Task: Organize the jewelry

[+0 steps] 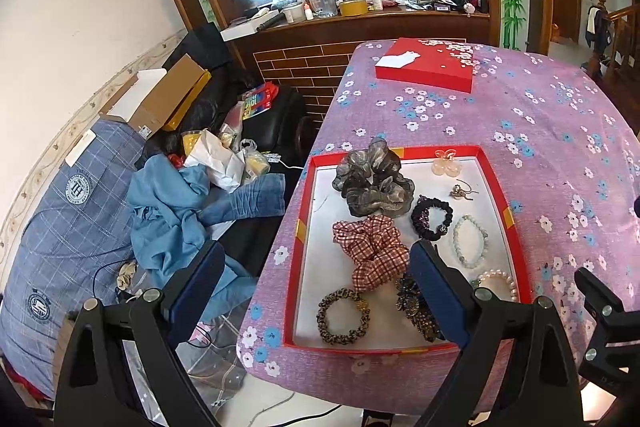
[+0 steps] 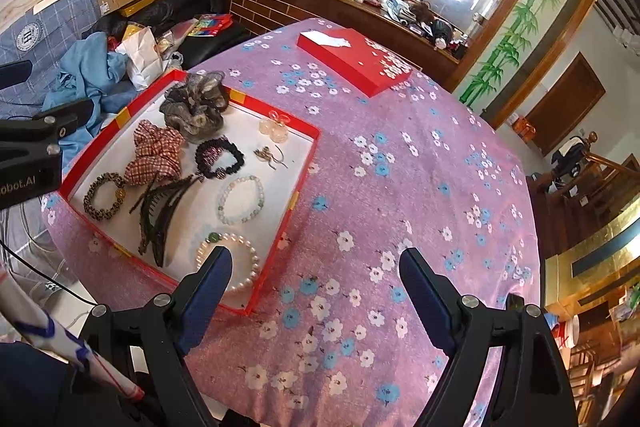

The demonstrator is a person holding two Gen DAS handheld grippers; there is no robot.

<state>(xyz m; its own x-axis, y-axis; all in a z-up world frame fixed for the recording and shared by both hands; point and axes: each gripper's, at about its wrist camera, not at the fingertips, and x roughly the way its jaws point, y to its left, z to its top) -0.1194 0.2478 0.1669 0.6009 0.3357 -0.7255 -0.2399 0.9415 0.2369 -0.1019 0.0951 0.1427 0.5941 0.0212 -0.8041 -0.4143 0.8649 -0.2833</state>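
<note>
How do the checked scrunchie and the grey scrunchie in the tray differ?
The checked scrunchie is red-and-white plaid in opaque cloth; the grey scrunchie is sheer and shimmery with no pattern. The grey one looks bulkier. The grey one lies at the tray's far end, overlapping its red rim; the checked one lies nearer the middle, just in front of it. Both are ruffled fabric rings lying loose, neither gripped.

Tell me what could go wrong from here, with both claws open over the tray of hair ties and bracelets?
1. The red tray sits close to the table's near corner; a nudge from the left claw might push it off.
2. The checked scrunchie overlaps the dark hair comb, so lifting one may drag the other.
3. The pearl bracelet lies against the tray wall beside the right claw, leaving a finger little room.
</note>
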